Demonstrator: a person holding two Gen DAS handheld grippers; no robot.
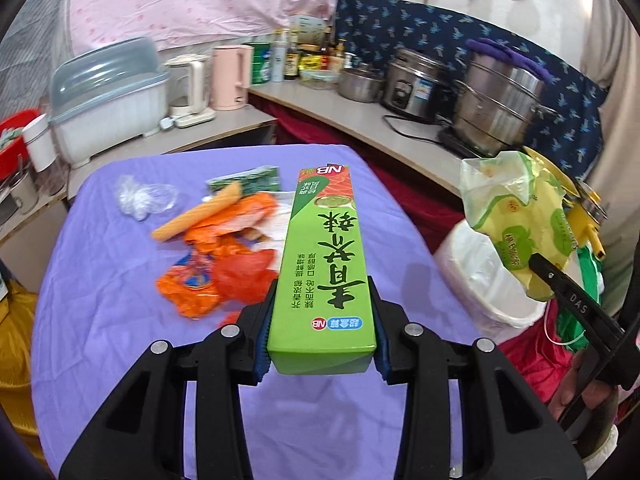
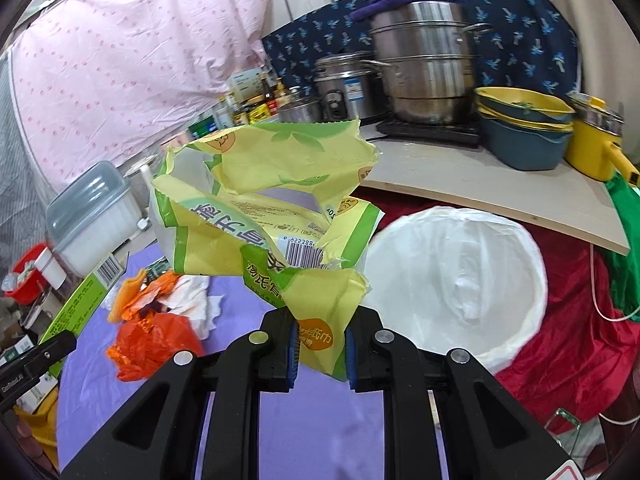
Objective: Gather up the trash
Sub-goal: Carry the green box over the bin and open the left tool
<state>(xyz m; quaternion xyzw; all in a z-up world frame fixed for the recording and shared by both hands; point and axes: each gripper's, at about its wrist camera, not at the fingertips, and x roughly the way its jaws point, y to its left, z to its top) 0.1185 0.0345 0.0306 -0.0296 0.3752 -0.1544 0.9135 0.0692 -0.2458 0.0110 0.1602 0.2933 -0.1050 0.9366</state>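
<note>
My left gripper (image 1: 322,338) is shut on a long green carton (image 1: 322,272), held above the purple-covered table (image 1: 120,320). My right gripper (image 2: 320,350) is shut on a crumpled yellow-green plastic wrapper (image 2: 264,216), held above the table's right edge beside the white-lined trash bin (image 2: 456,276). In the left wrist view the wrapper (image 1: 516,216) hangs over the bin (image 1: 480,280). Orange plastic bags (image 1: 216,268), an orange tube (image 1: 196,212), white tissue (image 2: 192,304), a clear crumpled film (image 1: 140,198) and a small green pack (image 1: 248,180) lie on the table.
A counter (image 2: 480,184) behind holds steel pots (image 2: 420,60), a rice cooker (image 1: 412,80), stacked bowls (image 2: 524,128), a yellow pot (image 2: 592,148), bottles (image 1: 296,56), kettles (image 1: 228,76) and a dish box (image 1: 108,100). Red cloth (image 2: 580,340) surrounds the bin.
</note>
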